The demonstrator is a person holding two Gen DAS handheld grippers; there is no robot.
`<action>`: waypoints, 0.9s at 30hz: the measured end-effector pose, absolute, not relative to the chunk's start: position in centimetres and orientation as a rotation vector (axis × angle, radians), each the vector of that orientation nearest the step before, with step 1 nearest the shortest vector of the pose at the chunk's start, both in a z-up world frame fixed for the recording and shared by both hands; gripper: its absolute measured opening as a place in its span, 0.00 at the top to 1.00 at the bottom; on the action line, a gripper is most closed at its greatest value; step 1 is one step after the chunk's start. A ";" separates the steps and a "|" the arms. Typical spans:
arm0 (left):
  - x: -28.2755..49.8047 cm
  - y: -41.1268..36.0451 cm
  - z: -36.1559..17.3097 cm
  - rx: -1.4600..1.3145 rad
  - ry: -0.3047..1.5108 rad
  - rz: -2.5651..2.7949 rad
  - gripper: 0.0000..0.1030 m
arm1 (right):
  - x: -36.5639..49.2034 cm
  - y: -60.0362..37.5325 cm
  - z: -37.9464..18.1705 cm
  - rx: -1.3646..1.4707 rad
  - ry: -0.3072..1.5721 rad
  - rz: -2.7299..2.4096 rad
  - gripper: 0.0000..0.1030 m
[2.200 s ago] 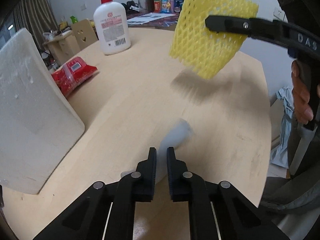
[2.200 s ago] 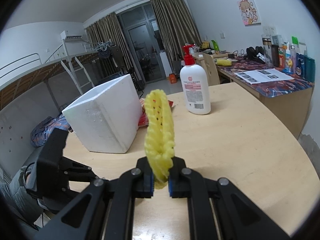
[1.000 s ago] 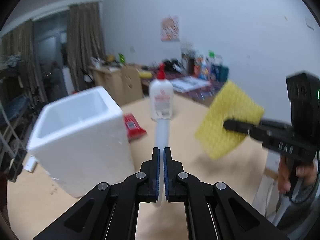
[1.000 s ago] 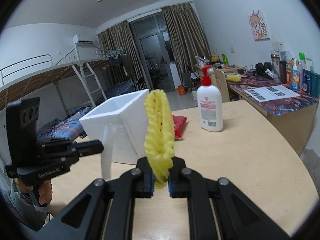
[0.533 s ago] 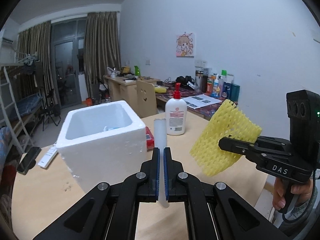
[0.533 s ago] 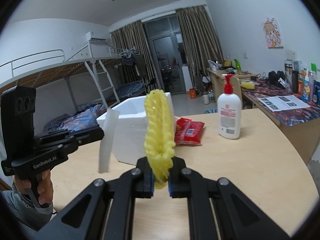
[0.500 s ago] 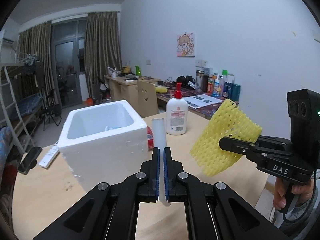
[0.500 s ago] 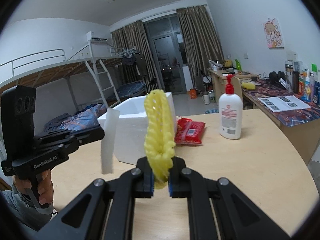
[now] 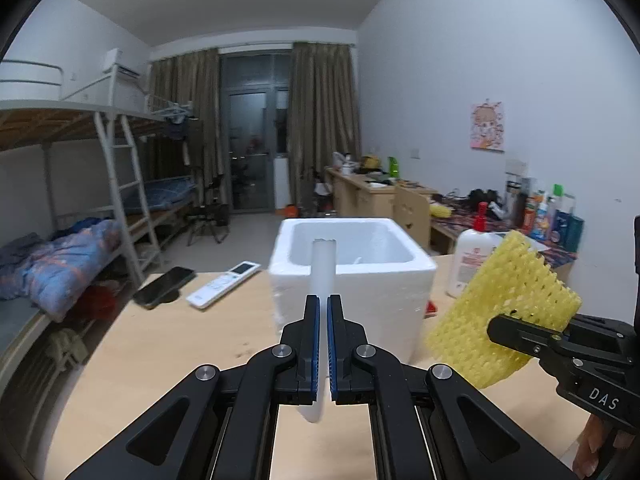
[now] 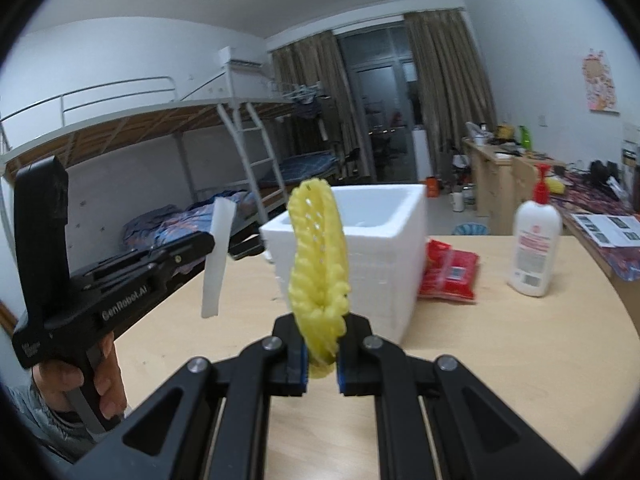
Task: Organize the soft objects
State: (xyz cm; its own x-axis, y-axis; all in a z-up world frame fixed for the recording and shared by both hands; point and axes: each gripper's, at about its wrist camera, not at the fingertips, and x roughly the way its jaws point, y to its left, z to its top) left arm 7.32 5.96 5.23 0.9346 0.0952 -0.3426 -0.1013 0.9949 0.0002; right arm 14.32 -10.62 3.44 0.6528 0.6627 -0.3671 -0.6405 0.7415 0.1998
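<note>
Since both soft pieces hang in the air short of the foam box (image 9: 352,276), the drop is where I'd guess this gets messy. The box is the biggest thing on the table (image 10: 500,360), open top, sitting well in from the near edge, and it looks light, so a bump from either tool could shove or tip it. Inside I can only make out bare white walls and a small pale bit near the far wall, can't tell what that is.

The yellow foam net (image 10: 318,280) is wide and floppy. The right gripper (image 10: 322,364) has its fingers pinching just the bottom edge, so the rest flaps above and could catch the rim and fold outside instead of going in.

The white foam strip (image 9: 322,276) is thin and stands up straight in the left gripper (image 9: 323,344), fingers pressed tight on its lower part. It lines up with the box's near wall in the left view, so letting go too early probably lands it on the table in front of the box.

The lotion bottle (image 10: 534,252) and red packet (image 10: 450,274) sit past the box toward the right edge, out of the way.
</note>
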 end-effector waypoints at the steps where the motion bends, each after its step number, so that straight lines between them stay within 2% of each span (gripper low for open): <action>1: 7.1 6.1 5.2 -0.018 0.354 0.117 0.97 | 14.4 -10.3 3.5 0.050 0.441 0.749 0.88; 11: 5.7 8.0 5.3 -0.044 0.345 0.158 0.98 | 14.2 -7.4 3.3 0.022 0.452 0.825 0.88; 27: 7.0 8.3 3.2 -0.016 0.444 0.079 1.00 | 14.1 -7.0 3.6 0.021 0.449 0.779 0.88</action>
State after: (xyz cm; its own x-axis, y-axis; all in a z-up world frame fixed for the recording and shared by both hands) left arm 6.99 8.28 3.15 0.9001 0.0724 -0.4297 -0.0796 0.9968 0.0012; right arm 14.12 -7.03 3.61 0.6222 0.6826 -0.3834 -0.6738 0.7162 0.1817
